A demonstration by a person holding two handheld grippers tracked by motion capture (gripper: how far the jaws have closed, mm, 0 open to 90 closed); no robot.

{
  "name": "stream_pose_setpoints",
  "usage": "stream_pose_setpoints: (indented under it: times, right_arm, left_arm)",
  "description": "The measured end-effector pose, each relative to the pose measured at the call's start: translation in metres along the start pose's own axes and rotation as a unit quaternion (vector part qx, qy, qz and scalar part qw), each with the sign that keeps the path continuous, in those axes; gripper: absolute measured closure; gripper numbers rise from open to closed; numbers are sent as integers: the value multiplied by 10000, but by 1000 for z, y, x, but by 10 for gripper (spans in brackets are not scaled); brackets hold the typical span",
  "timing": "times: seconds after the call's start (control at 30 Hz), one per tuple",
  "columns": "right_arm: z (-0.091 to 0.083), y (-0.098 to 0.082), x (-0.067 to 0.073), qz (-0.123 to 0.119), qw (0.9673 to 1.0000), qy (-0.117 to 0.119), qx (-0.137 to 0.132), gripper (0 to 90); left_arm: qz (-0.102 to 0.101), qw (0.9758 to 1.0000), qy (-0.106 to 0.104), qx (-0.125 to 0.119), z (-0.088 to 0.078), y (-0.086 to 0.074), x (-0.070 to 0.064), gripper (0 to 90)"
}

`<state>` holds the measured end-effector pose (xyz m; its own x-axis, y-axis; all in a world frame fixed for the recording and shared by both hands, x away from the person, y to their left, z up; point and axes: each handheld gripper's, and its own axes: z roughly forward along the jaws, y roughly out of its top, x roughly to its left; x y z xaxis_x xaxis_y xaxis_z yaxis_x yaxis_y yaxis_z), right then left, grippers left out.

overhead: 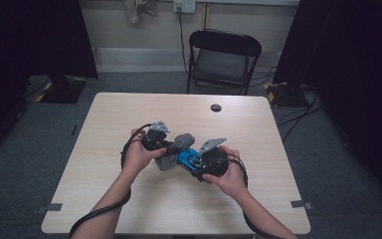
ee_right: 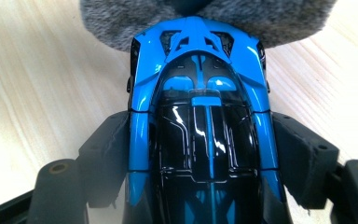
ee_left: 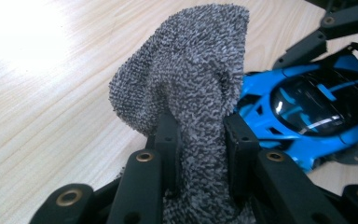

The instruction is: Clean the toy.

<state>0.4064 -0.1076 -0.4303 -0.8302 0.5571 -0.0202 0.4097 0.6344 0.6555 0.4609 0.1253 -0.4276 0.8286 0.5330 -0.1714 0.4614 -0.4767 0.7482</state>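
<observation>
I'm pinching grey cloth (ee_left: 191, 93) in left gripper (ee_left: 200, 140), right gripper (ee_right: 200, 154) clamping blue toy car (ee_right: 200, 116) ahead; hard wiping could twist car loose

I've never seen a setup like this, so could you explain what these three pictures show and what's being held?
A person sits at a wooden table holding a hand-operated gripper in each hand. One picture looks down from above the table; the other two come from cameras riding on each gripper, looking along its black jaws. The left gripper is shut on a grey cloth. The right gripper clamps a blue toy car by its sides. The cloth is against one end of the car, so it looks as if the car is being wiped.
</observation>
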Motion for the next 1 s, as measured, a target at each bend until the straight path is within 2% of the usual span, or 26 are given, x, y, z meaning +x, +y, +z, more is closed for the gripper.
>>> stream_pose_setpoints:
  times: [0.23,0.5,1.0]
  right_arm:
    - [0,-3,-6,55,9999,-102,2,264]
    - [1,-3,-11,104,9998,-177,46,264]
    - [4,-1,-25,435,9986,-306,60,264]
  left_arm:
    - [24,9999,-124,-8,-2,-2,-3,712]
    - [-48,9996,-270,-5,-5,-8,-2,711]
    - [21,9988,-482,20,-17,-19,-7,711]
